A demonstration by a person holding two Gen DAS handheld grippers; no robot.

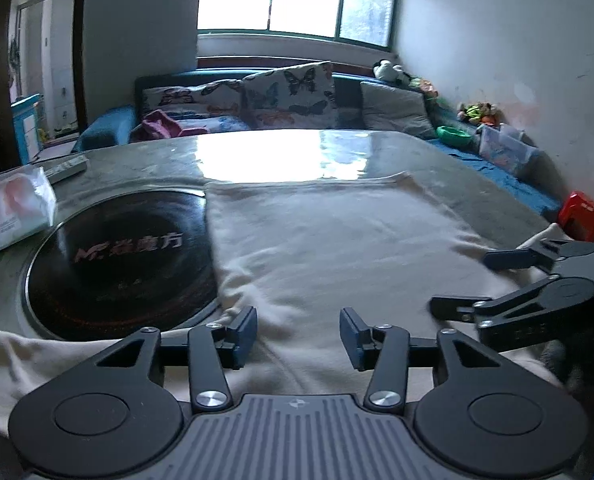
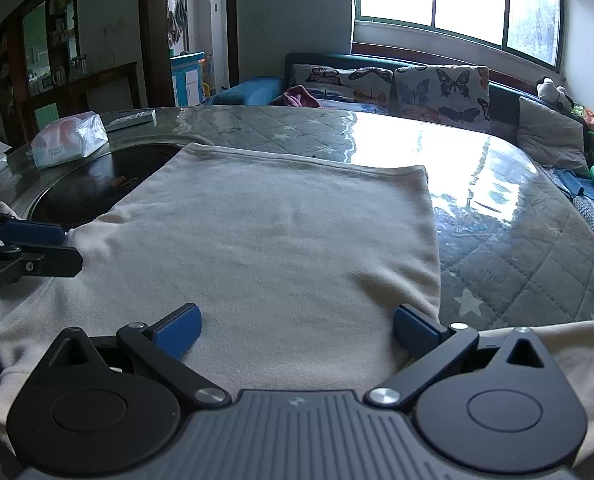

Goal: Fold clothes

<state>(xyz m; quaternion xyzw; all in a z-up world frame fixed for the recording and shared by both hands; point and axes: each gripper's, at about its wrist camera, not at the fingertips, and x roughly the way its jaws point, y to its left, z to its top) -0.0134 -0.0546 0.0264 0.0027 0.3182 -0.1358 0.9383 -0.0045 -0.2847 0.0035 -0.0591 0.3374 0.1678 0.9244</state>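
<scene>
Left wrist view: left claw [image 1: 298,334] released, pads apart above the cream garment [image 1: 329,240] spread ahead of it; hotplate [image 1: 121,256] ahead-left. Right claw [image 2: 297,330] spread wide over the same garment's near edge, gripping nothing.

One cream garment [image 2: 281,248] lies spread on one round table [image 2: 517,248], partly covering the table's one black built-in hob [image 1: 125,256]. Two grippers are in frame, the left gripper [image 1: 298,334] and the right gripper [image 2: 297,328], each with two blue-padded fingers set apart. On the table's far-left side sit one tissue pack [image 2: 69,140] and one remote control [image 2: 131,119]; one red box [image 1: 581,216] shows at the right edge. Behind, one sofa [image 2: 505,94] carries two butterfly cushions [image 2: 443,90], one grey cushion [image 2: 551,136], one magenta cloth [image 2: 299,97] and one green bowl [image 1: 453,135]. One window [image 2: 461,0] shows three panes
</scene>
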